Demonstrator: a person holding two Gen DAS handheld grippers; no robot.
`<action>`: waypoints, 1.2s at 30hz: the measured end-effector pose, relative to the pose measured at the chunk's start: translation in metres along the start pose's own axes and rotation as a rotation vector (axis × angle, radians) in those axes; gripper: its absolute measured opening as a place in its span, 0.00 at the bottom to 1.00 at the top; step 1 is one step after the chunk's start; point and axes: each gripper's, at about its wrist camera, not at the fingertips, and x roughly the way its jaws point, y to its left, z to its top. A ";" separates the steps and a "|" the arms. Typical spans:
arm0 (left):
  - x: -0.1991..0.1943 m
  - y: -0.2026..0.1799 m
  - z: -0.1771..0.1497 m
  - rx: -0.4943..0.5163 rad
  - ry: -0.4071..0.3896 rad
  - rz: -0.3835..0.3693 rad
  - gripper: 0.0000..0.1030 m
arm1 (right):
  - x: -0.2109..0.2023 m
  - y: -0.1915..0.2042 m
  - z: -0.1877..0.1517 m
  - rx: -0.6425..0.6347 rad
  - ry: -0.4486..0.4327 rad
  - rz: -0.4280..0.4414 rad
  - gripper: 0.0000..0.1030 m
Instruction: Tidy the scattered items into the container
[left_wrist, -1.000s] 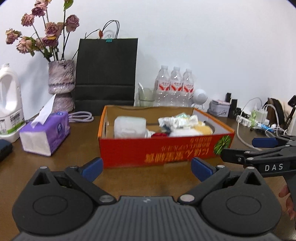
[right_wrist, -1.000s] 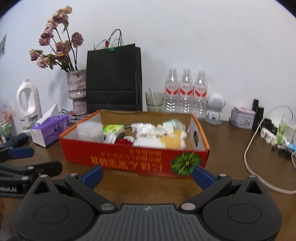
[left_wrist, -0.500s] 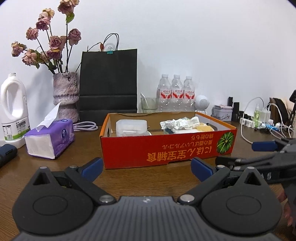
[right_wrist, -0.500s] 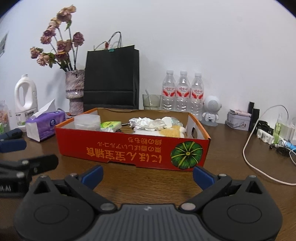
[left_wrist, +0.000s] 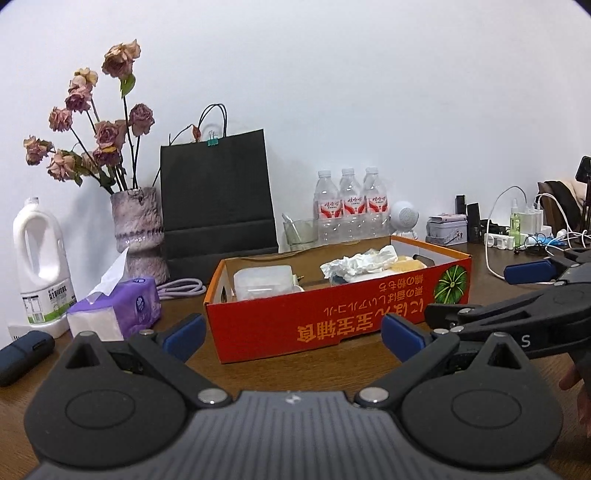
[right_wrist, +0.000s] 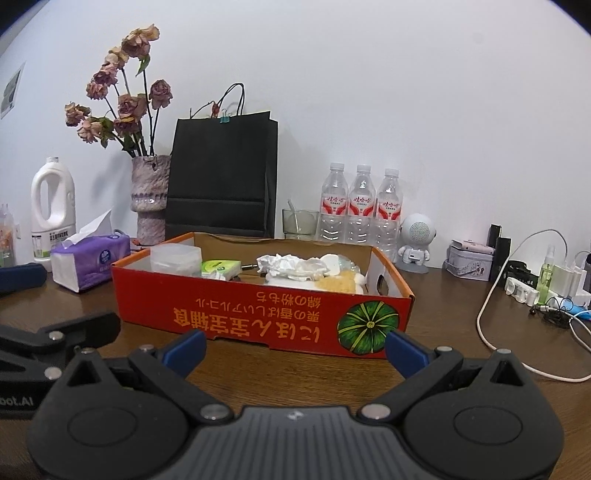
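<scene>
A red cardboard box (left_wrist: 332, 321) (right_wrist: 258, 317) stands on the brown table in front of both grippers. Inside lie a clear plastic tub (left_wrist: 264, 282) (right_wrist: 175, 260), crumpled white paper (left_wrist: 351, 264) (right_wrist: 291, 264), a green packet (right_wrist: 218, 266) and a yellow item (right_wrist: 338, 282). My left gripper (left_wrist: 293, 334) is open and holds nothing, just short of the box's near wall. Equally open and bare, my right gripper (right_wrist: 293, 345) sits before the box's pumpkin picture. Each gripper shows at the edge of the other's view.
Along the wall stand a white jug (left_wrist: 38, 258), a purple tissue pack (left_wrist: 118, 308), a vase of dried roses (left_wrist: 138, 225), a black paper bag (left_wrist: 218, 199), a glass (left_wrist: 299, 230), three water bottles (left_wrist: 349, 206) and a small white robot figure (right_wrist: 417, 240). A power strip and cables (right_wrist: 532, 291) lie right.
Both cameras have sunk lower and tilted up, so the box now appears more side-on and less of its contents shows. Both grippers stay open.
</scene>
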 end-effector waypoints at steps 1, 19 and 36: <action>0.000 0.002 0.000 -0.008 0.004 -0.001 1.00 | 0.000 0.000 0.000 -0.002 -0.001 0.000 1.00; 0.011 0.010 -0.001 -0.050 0.100 0.023 1.00 | 0.002 -0.001 -0.002 0.017 0.030 0.006 1.00; 0.026 0.016 -0.004 -0.092 0.227 0.032 1.00 | 0.013 -0.007 -0.003 0.054 0.111 -0.024 1.00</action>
